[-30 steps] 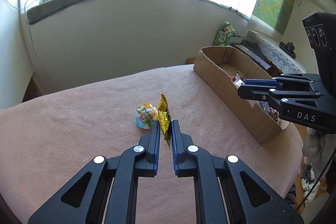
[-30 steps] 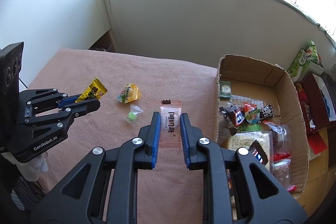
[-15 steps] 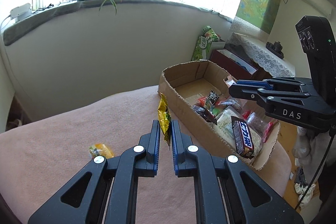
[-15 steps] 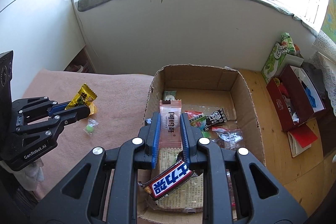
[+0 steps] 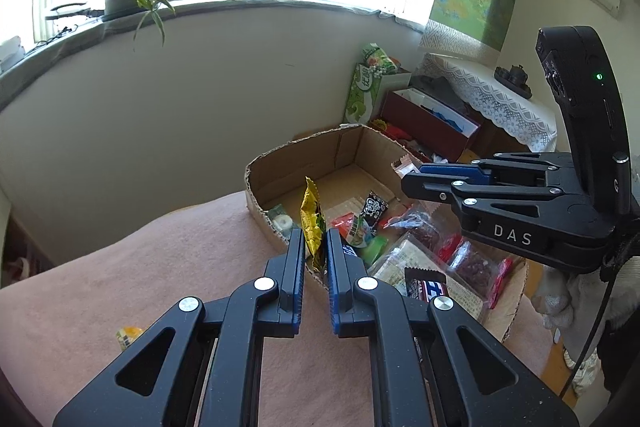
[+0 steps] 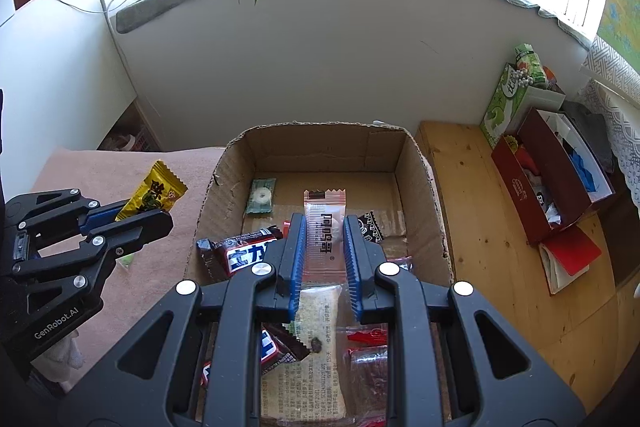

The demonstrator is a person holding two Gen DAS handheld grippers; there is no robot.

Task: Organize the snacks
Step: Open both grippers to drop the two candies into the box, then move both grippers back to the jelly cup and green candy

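Note:
My left gripper (image 5: 314,243) is shut on a yellow snack packet (image 5: 312,223) and holds it over the near left wall of the cardboard box (image 5: 280,169). The packet also shows in the right wrist view (image 6: 154,193), just left of the box (image 6: 212,203). My right gripper (image 6: 324,227) is shut on a clear pink-edged snack packet (image 6: 324,227) and holds it above the middle of the box. Several snacks lie in the box, among them a brown chocolate bar (image 6: 244,253) and a green sweet (image 6: 262,195).
A pink cloth (image 5: 140,287) covers the table, with a small yellow sweet (image 5: 128,333) lying on it. To the right of the box are a wooden bench (image 6: 480,207), a red box (image 6: 552,187) and a green carton (image 6: 508,99). A wall stands behind.
Both grippers have moved right, from over the cloth to over the box, each with its packet held. The right gripper has gone further over the box's middle.

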